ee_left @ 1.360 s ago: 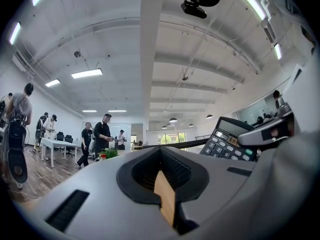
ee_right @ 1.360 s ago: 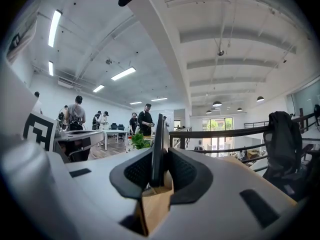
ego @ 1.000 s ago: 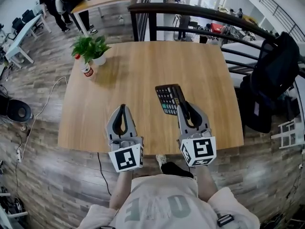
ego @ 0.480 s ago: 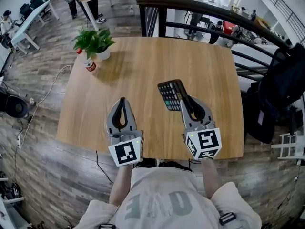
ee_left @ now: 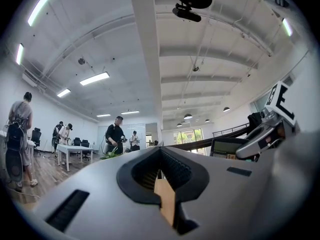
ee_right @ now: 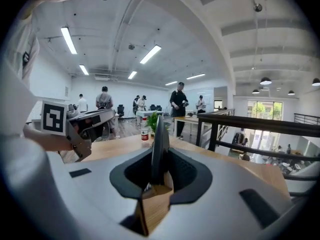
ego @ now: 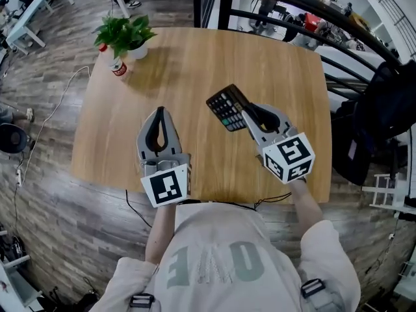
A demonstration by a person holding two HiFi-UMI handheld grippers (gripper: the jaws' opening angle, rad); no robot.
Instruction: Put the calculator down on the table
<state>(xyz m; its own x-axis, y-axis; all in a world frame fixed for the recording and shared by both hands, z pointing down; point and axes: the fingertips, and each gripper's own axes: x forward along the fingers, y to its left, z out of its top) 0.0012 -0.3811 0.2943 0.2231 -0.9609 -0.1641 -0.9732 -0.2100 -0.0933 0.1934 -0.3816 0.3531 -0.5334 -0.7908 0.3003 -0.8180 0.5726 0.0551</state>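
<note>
A black calculator [ego: 226,107] with green and white keys hangs above the wooden table [ego: 273,64], its keys facing up in the head view. My right gripper [ego: 249,114] is shut on its near end. In the right gripper view the calculator [ee_right: 159,134] shows edge-on, clamped between the jaws of my right gripper [ee_right: 158,160]. My left gripper [ego: 160,111] hovers over the table to the calculator's left, shut with nothing in it. In the left gripper view its jaws [ee_left: 160,171] meet on a thin slit.
A potted plant [ego: 125,34] and a small red-labelled bottle [ego: 116,65] stand at the table's far left corner. A dark railing [ego: 292,25] runs behind the table. A black bag [ego: 383,103] hangs off to the right. People stand at desks in the far room.
My right gripper has swung to the left with the calculator, which now points up and left. My left gripper has shifted a little over the table.
</note>
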